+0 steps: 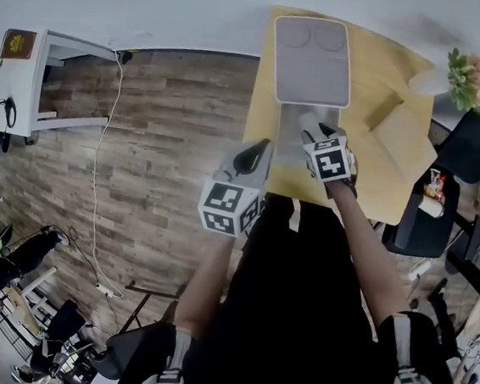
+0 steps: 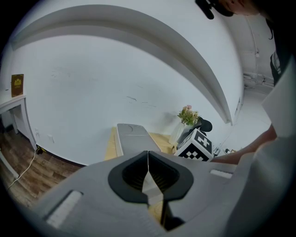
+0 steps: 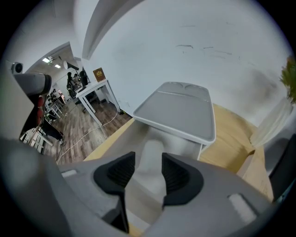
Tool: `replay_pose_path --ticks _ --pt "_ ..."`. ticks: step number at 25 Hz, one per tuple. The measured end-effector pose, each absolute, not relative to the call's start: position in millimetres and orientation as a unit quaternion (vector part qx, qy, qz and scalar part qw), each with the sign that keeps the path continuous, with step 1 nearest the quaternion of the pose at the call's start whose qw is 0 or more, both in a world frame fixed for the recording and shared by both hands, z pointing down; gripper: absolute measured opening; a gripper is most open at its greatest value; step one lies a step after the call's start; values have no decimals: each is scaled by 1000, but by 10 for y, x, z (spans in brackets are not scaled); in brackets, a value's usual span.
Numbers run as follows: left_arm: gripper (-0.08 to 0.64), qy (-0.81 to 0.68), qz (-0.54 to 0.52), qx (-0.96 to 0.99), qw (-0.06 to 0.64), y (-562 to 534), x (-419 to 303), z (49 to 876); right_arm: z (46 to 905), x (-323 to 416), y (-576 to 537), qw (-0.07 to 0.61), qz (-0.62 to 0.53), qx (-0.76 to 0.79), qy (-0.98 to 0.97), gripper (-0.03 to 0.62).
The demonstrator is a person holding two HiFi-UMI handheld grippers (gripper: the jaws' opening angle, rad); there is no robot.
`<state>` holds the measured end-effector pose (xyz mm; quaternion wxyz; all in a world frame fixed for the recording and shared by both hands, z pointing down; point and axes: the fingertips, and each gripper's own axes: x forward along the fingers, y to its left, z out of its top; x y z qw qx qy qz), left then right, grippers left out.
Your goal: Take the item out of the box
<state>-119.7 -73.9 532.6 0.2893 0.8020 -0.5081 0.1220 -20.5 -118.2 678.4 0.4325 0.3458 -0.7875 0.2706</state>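
Pale item lies in box just beyond open right claw.

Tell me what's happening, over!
Left gripper shut, empty, off to the side. Right gripper open over the item in the box. Lid up, nothing blocking.

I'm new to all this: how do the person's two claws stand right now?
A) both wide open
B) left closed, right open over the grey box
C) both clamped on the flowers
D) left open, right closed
B: in the left gripper view the left claw has its pads pressed together with nothing between them, while in the right gripper view the right claw has its pads apart, aimed down into the open grey box.
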Motion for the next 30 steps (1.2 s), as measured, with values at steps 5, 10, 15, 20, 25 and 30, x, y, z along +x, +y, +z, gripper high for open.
replay_pose_path --ticks 5,10,15,20,25,30 --pt "12 -513 124 799 289 -689 -1233 5343 6958 -211 -1209 460 272 337 -775 213" --pt "12 -517 125 796 290 -648 -1259 5354 7105 -225 -1236 473 281 343 -762 215" --pt "12 -516 129 796 290 -638 -1234 5355 7193 -273 -1261 494 282 336 -751 215" --pt "12 -515 130 796 289 -636 -1221 5364 7219 -317 -1340 499 267 340 -751 212" --pt "12 -515 129 796 289 -664 -1183 5370 7253 -270 -1365 515 252 345 -743 173" --pt "12 -516 129 797 287 -676 -1199 5361 7261 -270 -1354 517 248 342 -744 169"
